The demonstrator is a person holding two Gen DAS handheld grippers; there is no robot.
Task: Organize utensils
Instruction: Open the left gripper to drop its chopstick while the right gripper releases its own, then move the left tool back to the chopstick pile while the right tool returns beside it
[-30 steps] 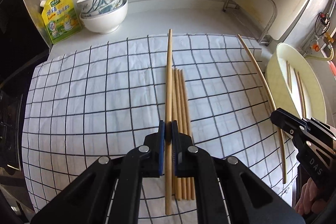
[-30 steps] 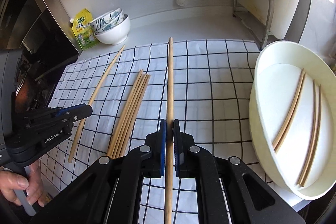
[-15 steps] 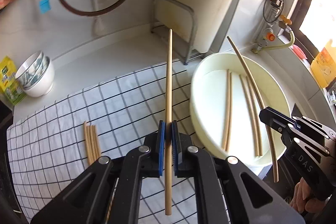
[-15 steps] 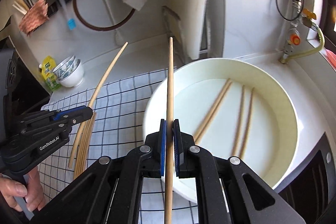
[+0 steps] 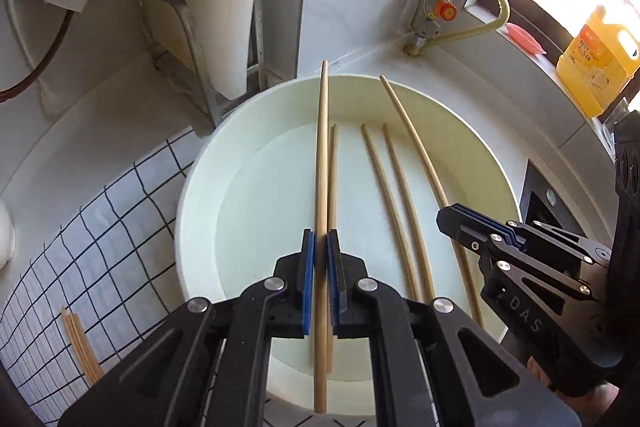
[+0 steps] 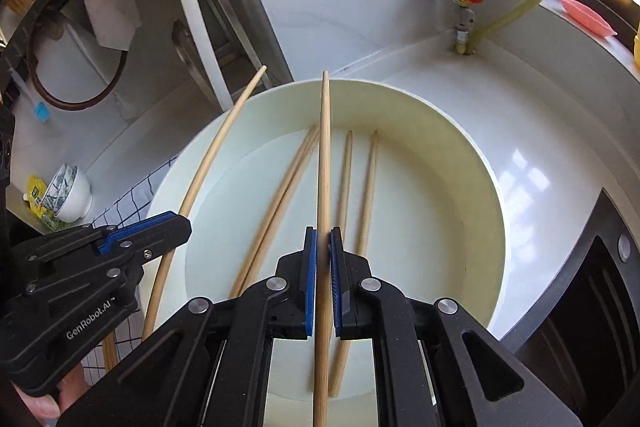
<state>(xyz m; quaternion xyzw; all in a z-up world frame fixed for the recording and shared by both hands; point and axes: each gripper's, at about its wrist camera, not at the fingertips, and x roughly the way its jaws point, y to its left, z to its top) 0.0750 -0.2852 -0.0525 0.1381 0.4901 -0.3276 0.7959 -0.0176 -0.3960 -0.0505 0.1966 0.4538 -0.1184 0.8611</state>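
My left gripper (image 5: 321, 259) is shut on a wooden chopstick (image 5: 321, 163) and holds it above the round cream tray (image 5: 200, 195). My right gripper (image 6: 323, 255) is shut on another chopstick (image 6: 324, 155), also over the tray (image 6: 472, 147). Three chopsticks (image 5: 380, 187) lie inside the tray. The right gripper shows in the left wrist view (image 5: 472, 223) with its chopstick (image 5: 416, 143). The left gripper shows in the right wrist view (image 6: 168, 223) with its chopstick (image 6: 208, 163). A bundle of chopsticks (image 5: 82, 347) lies on the checked cloth (image 5: 100, 247).
A metal rack (image 5: 176, 39) and a white board stand behind the tray. A gas valve with a yellow hose (image 5: 460, 31) is at the back wall. A yellow bottle (image 5: 600, 63) stands at the right. Stacked bowls (image 6: 68, 195) stand far left. A dark stove edge (image 6: 600, 287) is at the right.
Both grippers have swung right from the checked cloth to above the cream tray, each carrying its chopstick. The tray now fills both views.
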